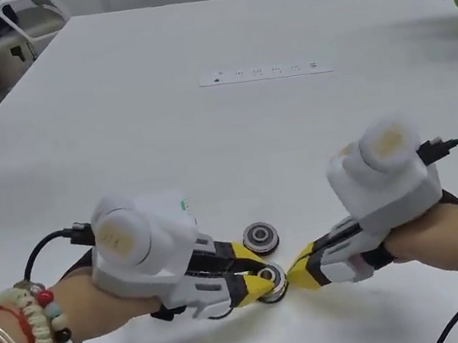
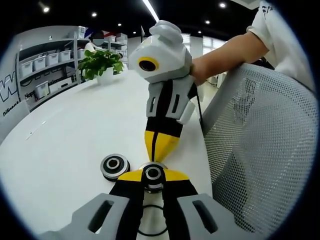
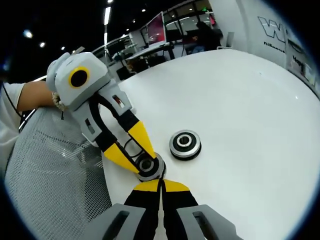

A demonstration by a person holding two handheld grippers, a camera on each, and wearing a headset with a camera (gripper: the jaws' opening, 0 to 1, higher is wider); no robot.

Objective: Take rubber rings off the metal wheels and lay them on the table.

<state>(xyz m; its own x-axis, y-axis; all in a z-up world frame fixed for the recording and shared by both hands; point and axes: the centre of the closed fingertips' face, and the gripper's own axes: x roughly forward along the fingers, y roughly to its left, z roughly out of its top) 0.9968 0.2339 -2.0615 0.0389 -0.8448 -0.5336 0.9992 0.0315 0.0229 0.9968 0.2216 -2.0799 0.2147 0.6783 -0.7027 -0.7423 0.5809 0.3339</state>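
Left gripper [image 1: 257, 280] pinched wheel [image 1: 273, 282] by near edge of desk [image 1: 208, 140]; right gripper [image 1: 296, 275], jaws pressed together, faced it head-on, tips at its rim from opposite side.

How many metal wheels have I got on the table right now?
2. One metal wheel is clamped in the left gripper, right gripper at its edge. The second wheel lies free on the table just beyond.
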